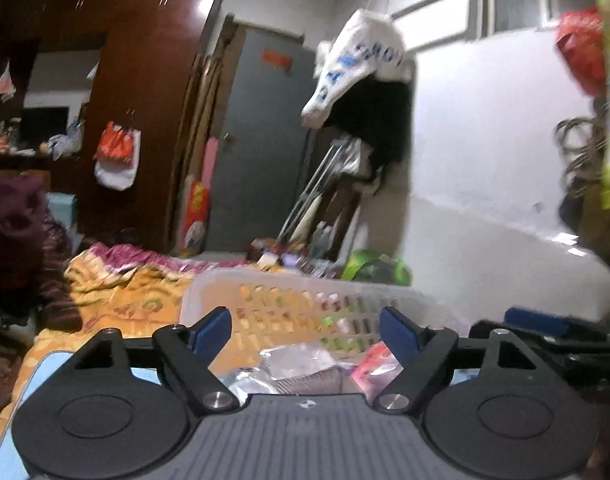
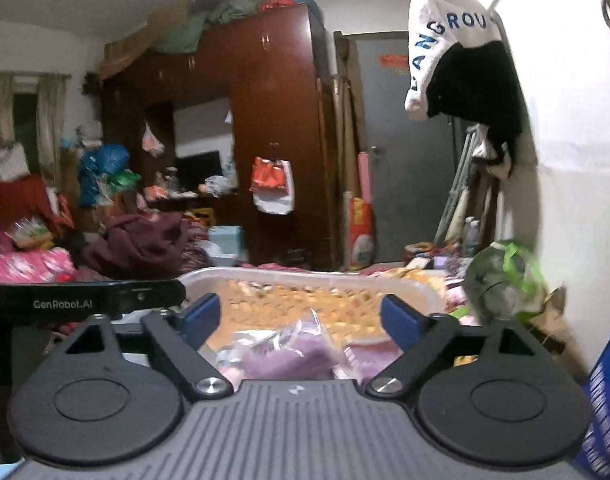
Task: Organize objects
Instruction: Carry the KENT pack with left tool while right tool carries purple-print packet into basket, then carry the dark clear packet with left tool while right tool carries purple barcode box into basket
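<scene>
Task looks early, by my read: nothing gripped, and nothing clearly in the white basket, whose floor shows the bedspread through the lattice. Left gripper fingers spread wide, empty; right gripper the same. Both hover over the near pile on the bed: clear plastic bags in the left view, one bag with purple knit fabric in the right view, just short of the basket's near rim, touching or not I cannot tell. Basket: rigid translucent plastic, rectangular, perforated walls, rounded lip. Bags: thin, crinkled, glossy film. A pink packet lies beside them. Bedspread: soft, rumpled, orange print. Left to do: the bagged items, presumably into the basket.
</scene>
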`<action>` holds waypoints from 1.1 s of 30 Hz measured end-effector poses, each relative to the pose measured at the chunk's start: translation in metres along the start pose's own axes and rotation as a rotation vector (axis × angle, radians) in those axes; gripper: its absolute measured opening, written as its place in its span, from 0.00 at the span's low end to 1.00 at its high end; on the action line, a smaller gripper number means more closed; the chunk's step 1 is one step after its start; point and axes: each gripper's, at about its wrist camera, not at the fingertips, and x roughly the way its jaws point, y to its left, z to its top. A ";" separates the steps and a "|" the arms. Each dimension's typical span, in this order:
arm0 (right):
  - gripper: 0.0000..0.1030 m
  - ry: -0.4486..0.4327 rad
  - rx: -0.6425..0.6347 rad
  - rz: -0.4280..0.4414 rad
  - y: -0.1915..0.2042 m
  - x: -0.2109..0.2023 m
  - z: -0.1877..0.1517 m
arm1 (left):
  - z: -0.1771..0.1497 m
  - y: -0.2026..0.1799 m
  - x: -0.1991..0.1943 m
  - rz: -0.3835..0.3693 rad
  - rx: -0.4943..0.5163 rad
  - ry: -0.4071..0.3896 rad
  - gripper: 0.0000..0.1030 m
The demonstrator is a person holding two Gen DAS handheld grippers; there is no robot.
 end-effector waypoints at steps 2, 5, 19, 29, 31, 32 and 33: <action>1.00 -0.051 0.026 0.036 -0.005 -0.030 -0.011 | -0.009 -0.004 -0.031 -0.039 0.021 -0.041 0.82; 1.00 -0.074 0.053 0.047 -0.010 -0.061 -0.033 | -0.035 -0.019 -0.064 -0.043 0.094 -0.041 0.97; 1.00 0.190 0.211 0.018 -0.049 -0.023 -0.098 | -0.100 -0.022 0.010 0.080 0.106 0.289 0.96; 1.00 0.245 0.119 0.014 -0.031 -0.024 -0.107 | -0.100 -0.015 0.024 0.100 0.049 0.347 0.83; 1.00 0.239 0.091 0.000 -0.025 -0.024 -0.106 | -0.098 -0.008 0.017 0.100 0.031 0.337 0.79; 1.00 0.237 0.095 -0.003 -0.020 -0.023 -0.106 | -0.097 -0.003 0.013 0.097 0.023 0.323 0.79; 1.00 0.245 0.100 0.003 -0.015 -0.019 -0.105 | -0.097 0.002 0.009 0.092 0.017 0.311 0.79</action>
